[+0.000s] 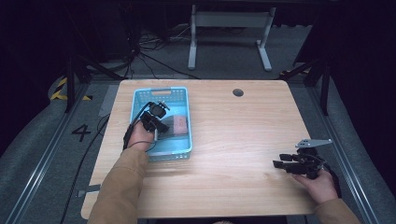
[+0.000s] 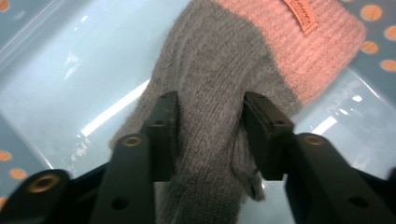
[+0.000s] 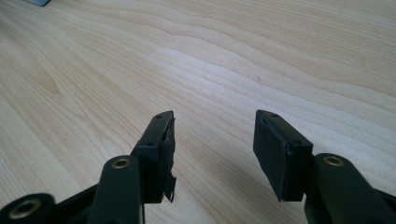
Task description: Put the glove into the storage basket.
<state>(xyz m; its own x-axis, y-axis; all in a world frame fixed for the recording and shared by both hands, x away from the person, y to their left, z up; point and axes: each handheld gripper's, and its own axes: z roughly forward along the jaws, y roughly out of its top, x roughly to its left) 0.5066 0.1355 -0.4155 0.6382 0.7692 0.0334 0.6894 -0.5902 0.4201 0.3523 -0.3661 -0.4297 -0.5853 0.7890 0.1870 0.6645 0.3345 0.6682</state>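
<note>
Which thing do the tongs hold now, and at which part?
The left tongs grip the knitted sock on its grey part, inside the blue basket. The right tongs hold nothing.

A pale wooden worktop [image 1: 233, 140] is being lit from above, while the room around it is being kept dark. Grey carpet [image 1: 224, 56] is being crossed by black cables [image 1: 149, 56], and a white desk frame [image 1: 229, 28] is being seen behind.

A light wooden table [image 1: 233, 140] carries a pale blue basket [image 1: 185, 100] near its left edge.
</note>
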